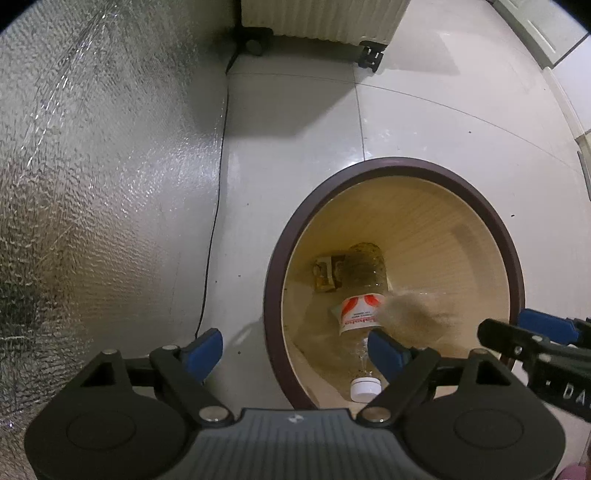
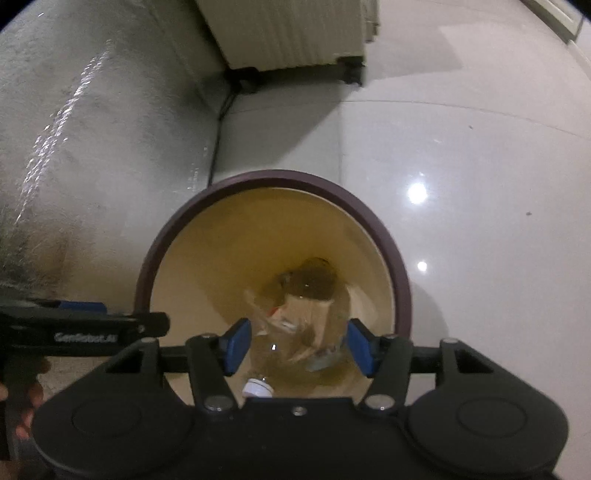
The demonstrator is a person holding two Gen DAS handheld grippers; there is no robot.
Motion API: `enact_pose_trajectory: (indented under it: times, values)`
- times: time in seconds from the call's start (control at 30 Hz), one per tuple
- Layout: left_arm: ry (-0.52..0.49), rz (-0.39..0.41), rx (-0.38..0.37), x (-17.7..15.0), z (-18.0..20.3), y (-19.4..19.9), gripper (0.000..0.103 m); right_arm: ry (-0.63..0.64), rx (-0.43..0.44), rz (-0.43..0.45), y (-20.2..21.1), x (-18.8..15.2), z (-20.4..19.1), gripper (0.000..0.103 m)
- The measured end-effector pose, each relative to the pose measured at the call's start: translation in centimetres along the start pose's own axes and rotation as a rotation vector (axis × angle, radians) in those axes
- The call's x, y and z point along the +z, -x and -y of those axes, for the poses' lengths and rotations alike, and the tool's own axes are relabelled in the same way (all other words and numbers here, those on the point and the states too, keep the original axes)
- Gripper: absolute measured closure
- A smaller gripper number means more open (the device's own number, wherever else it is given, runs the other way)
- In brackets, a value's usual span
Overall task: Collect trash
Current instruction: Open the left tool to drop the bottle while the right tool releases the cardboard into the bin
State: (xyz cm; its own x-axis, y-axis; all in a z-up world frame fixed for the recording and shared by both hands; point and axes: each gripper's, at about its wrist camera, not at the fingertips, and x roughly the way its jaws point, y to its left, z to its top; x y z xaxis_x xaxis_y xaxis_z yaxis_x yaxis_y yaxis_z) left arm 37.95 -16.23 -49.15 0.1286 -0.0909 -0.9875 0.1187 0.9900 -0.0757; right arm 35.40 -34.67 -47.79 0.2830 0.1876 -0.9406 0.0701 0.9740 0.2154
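A round trash bin [image 1: 480, 195] with a dark brown rim and cream inside stands on the floor; it also shows in the right wrist view [image 2: 280, 177]. Inside lies a clear plastic bottle [image 1: 364, 277] with a red-and-white label and a white cap [image 1: 365, 388]. A blurred brown piece [image 1: 413, 314] is in mid-air over the bin, just below my right gripper [image 1: 517, 325]. In the right wrist view the brown piece [image 2: 306, 314] lies among the trash, and the cap [image 2: 257, 387] shows. My right gripper [image 2: 298, 347] is open over the bin. My left gripper [image 1: 295, 350] is open and empty at the bin's left rim.
A silver foil-covered surface [image 1: 92, 184] fills the left side. A black cable [image 1: 216, 206] runs along its base on the pale tiled floor [image 1: 424, 118]. A white ribbed heater on wheels [image 1: 317, 18] stands beyond the bin.
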Motion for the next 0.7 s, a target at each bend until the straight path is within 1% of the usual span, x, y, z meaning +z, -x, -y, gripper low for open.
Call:
enact_pose_trajectory:
  times: [0.07,0.13,0.3,0.4,0.43,0.53,0.7]
  values:
    - [-0.001,0.002,0.0,0.1,0.0,0.0,0.017,-0.018,-0.018,0.005,0.2,0.1,0.4,0.057]
    - [-0.003,0.002,0.001,-0.1,0.0,0.1,0.017,-0.031,-0.05,0.002,0.2,0.2,0.7,0.057]
    - [-0.005,0.002,0.002,0.0,0.1,0.2,0.016,-0.02,-0.067,-0.029,-0.5,0.1,0.8,0.056]
    - [-0.007,0.001,0.003,0.1,0.1,0.3,0.015,-0.001,-0.076,-0.051,-0.7,-0.3,0.6,0.054]
    - [-0.007,0.001,0.003,0.1,0.1,0.5,0.013,0.002,-0.078,-0.054,-0.6,-0.3,0.6,0.054]
    - [-0.011,0.008,0.007,0.0,0.3,1.0,0.01,-0.007,-0.077,-0.043,0.0,-0.4,0.8,0.051]
    - [-0.007,0.031,0.0,-0.3,0.2,2.2,0.004,-0.027,-0.073,-0.009,1.6,-0.9,1.4,0.039]
